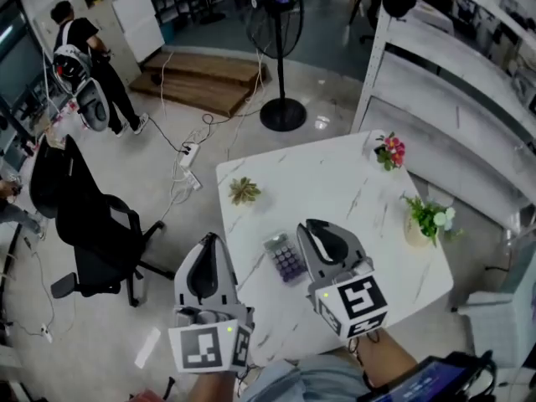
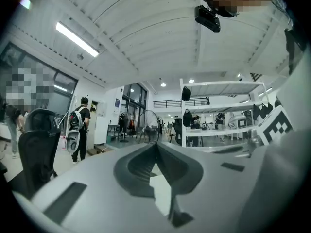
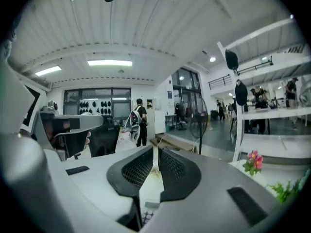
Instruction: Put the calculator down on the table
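The calculator (image 1: 285,258) is grey with purple keys. It lies flat on the white marble-look table (image 1: 335,182), near the front edge, with nothing touching it. Both grippers are held up in the air above the table's near side. My left gripper (image 1: 210,241) hangs over the table's left edge, left of the calculator; its jaws meet at the tips with nothing in them (image 2: 156,144). My right gripper (image 1: 312,226) is just right of the calculator and above it, jaws together and empty (image 3: 156,152). A few calculator keys (image 3: 146,215) show below the right jaws.
On the table are a small succulent (image 1: 244,191) at the far left, pink flowers (image 1: 390,151) at the far right and a potted green plant (image 1: 427,218) at the right edge. A black office chair (image 1: 92,224), floor cables, a standing fan (image 1: 280,111) and white shelving (image 1: 444,99) surround it.
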Motion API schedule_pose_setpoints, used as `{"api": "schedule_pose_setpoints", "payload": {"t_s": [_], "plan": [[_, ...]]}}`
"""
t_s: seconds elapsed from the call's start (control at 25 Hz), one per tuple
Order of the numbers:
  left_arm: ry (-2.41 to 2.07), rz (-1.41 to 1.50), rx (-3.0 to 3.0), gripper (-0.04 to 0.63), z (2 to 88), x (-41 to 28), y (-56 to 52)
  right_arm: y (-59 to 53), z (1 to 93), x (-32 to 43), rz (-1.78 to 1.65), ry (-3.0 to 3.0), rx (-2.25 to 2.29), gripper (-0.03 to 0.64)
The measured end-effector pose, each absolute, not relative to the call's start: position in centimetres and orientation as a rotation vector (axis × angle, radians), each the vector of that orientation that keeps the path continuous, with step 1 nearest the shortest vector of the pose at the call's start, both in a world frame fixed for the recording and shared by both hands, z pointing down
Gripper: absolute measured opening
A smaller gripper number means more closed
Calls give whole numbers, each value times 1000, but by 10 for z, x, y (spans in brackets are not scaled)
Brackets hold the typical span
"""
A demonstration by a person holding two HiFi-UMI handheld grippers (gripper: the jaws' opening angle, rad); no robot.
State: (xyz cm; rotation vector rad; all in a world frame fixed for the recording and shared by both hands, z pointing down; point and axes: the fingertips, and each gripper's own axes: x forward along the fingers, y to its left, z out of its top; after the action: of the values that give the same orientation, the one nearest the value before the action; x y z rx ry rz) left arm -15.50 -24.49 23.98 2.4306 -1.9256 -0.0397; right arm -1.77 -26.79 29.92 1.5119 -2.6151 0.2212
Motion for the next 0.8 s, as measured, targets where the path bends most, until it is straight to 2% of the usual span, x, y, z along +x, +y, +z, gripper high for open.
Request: {"api": "schedule_pose_setpoints", "payload": {"t_s": [0.12,0.8], "plan": [[-1927,-98,2507,9,210,-151,-238,-260,261,-11,83,-2617,1605,20],[-1895,-202,2621,9,166,-134,-196,-213,201,0,-160,-2656,1697,17]]}}
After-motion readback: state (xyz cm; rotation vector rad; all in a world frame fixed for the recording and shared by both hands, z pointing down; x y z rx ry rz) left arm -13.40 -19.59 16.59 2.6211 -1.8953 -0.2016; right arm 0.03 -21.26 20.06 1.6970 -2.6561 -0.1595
